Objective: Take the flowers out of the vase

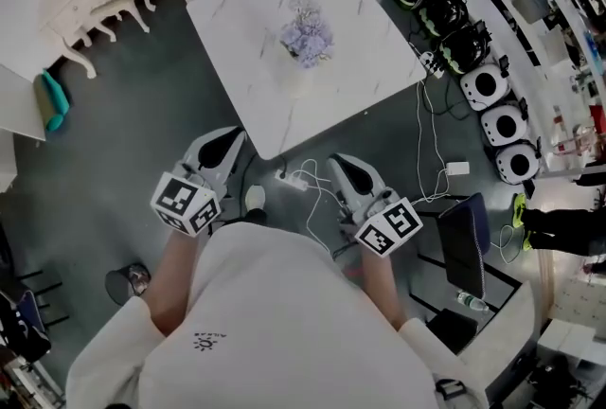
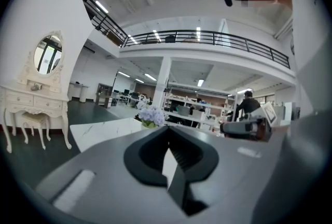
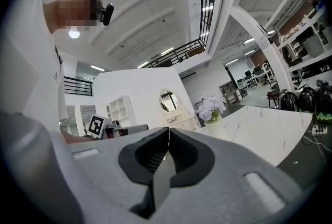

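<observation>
The fingers (image 2: 148, 151) of the left gripper (image 2: 167, 132) were pressed together at their tips with nothing between them. The fingers (image 3: 141, 158) of the right gripper (image 3: 167, 134) were closed and empty too. Neither pair was close to the vase (image 3: 216, 125), which stood near the middle of the worktop (image 1: 248, 28) with the pale lilac flowers (image 1: 306, 38) bunched above it, well apart from both grippers.

The step in hand looked like the approach. To do it well, one pair of fingers would best be parted before reaching the vase. It should be brought in at the stems just above the vase's rim rather than at the soft blooms, and closed there. The other gripper could steady the vase's body so that it neither tipped nor rose with the bunch. A straight upward pull would probably free the stems most cleanly.

In the head view the left gripper (image 1: 225, 144) and the right gripper (image 1: 346, 168) were side by side on the person's side of the vase, short of the worktop's near corner. Both pointed roughly level toward the vase. Behind them the person's forearms (image 1: 173, 276) were bent and drawn in close to the body.
</observation>
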Demonstrator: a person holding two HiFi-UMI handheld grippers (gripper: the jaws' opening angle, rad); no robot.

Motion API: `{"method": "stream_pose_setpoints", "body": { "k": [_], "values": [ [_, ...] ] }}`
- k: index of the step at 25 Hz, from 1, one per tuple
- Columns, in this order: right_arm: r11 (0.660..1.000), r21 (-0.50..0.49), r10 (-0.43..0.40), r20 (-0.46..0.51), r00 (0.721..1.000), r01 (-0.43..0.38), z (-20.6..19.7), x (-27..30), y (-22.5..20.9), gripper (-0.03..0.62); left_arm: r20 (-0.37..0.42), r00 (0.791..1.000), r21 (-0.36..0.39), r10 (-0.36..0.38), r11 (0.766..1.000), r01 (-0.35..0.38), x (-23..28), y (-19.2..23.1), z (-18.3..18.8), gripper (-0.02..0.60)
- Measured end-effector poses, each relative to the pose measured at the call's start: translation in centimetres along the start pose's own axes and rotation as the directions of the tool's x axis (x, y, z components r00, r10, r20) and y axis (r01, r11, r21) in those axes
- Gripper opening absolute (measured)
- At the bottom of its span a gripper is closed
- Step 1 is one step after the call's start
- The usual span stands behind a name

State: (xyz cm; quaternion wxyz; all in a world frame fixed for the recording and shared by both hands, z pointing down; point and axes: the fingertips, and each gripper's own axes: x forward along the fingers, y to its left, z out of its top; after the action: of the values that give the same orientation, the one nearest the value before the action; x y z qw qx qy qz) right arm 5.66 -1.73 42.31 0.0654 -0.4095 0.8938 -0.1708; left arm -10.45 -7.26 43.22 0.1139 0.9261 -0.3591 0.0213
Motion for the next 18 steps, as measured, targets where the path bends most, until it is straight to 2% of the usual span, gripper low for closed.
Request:
{"method": "stream_pose_setpoints", "body": {
  "k": [10, 18],
  "values": [
    [0.997, -0.002, -0.078, 0.011, 0.997, 0.078, 1.2, 4.8, -2.5, 0.002, -0.018, 0.997, -0.006, -0.081, 0.997, 0.081, 3.9, 5.2, 1.0, -0.012],
    [0.989, -0.012, -0.150, 0.020, 0.988, 0.150, 1.7, 7.8, -4.2, 0.002, -0.028, 0.985, -0.007, -0.169, 0.986, 0.169, 6.2, 7.8, 1.2, -0.011]
  ]
}}
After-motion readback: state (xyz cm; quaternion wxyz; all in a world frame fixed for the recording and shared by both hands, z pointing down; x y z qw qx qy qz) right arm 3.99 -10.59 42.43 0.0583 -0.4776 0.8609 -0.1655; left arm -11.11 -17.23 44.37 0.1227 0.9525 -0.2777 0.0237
